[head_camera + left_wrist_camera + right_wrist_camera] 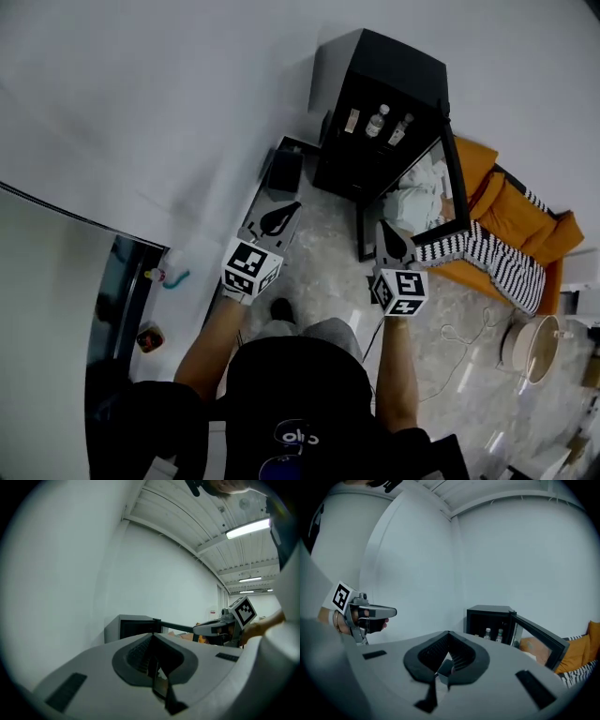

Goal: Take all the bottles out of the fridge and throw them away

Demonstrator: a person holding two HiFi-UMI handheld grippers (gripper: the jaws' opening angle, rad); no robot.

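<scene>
Along the shelf (367,141) of the fridge (375,70), bottles (378,120) stood upright, door (453,183) wide for access; left gripper (291,208) and right gripper (386,230), pressed together, empty, pointed there, likely readying a reach.

**My left fingers shut, the fridge ahead**

My left gripper (153,637) fills the lower half of the view with its pale grey body. My two dark ribbed fingers (137,651) lie pressed together along one seam, with nothing between them. Just past their tips stands the black fridge (130,629) against a plain white wall (70,573). Its door (179,626) is swung out to the right, and I cannot make out what is inside. To the right, level with the door, my right gripper (199,629) points left. Its marker cube (244,611) is tilted, and my hand (262,624) is behind it. Overhead, a strip light (248,528) glows on the ribbed ceiling (187,513).
</scene>
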